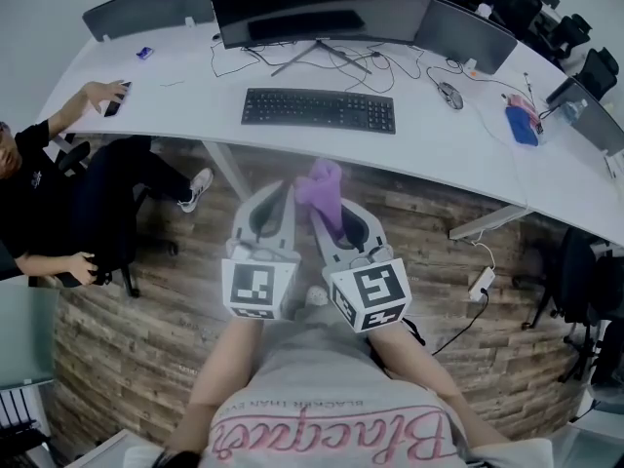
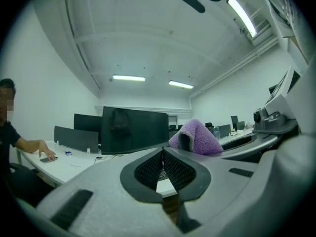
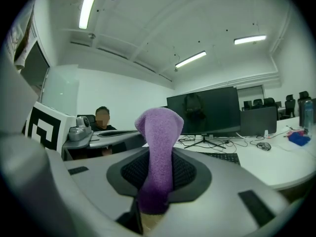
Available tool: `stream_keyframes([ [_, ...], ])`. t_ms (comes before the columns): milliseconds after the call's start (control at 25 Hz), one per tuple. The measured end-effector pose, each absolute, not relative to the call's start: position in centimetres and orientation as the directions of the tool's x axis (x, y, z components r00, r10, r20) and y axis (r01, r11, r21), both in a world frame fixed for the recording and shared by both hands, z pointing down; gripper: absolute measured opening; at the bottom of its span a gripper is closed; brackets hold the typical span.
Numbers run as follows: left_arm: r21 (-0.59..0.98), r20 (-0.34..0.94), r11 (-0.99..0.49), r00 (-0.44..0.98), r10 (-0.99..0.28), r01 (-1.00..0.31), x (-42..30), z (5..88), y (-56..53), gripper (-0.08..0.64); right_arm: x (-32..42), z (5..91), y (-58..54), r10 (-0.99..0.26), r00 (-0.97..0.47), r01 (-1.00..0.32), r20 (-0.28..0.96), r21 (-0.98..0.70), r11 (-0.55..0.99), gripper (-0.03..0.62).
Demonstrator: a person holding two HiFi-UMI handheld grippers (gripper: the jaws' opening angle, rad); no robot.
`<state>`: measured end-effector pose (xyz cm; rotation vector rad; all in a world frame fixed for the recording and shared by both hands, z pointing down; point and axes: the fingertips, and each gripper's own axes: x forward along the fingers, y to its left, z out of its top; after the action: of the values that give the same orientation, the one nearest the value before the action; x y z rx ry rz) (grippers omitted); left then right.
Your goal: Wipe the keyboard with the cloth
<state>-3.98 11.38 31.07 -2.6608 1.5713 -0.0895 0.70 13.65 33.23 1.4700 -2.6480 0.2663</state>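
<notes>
A black keyboard [image 1: 318,110] lies on the white desk [image 1: 439,149], in front of a dark monitor [image 1: 322,3]. I hold both grippers side by side over the wooden floor, short of the desk's near edge. My right gripper [image 1: 331,214] is shut on a purple cloth [image 1: 322,185] that sticks up past its jaws. The right gripper view shows the cloth [image 3: 159,152] pinched upright in the right gripper [image 3: 158,181], with the keyboard [image 3: 222,156] beyond. My left gripper [image 1: 277,197] is shut with nothing in it; in its own view the left gripper [image 2: 162,154] has the cloth [image 2: 197,135] to its right.
A person [image 1: 39,193] sits at the left with a hand on a phone [image 1: 112,97]. A mouse [image 1: 449,95], cables and a blue object [image 1: 522,125] lie on the desk's right part. A power strip [image 1: 481,283] lies on the floor, and chairs stand at the right.
</notes>
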Motion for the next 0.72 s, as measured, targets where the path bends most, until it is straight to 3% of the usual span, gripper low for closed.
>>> stream_keyframes([
  [720,-0.080,0.060,-0.443,0.439,-0.897,-0.893,-3.0,32.3,4.9,0.006,2.2,33.9,6.6,-0.807,-0.565,-0.825,0.172,-0.146,0.546,0.091],
])
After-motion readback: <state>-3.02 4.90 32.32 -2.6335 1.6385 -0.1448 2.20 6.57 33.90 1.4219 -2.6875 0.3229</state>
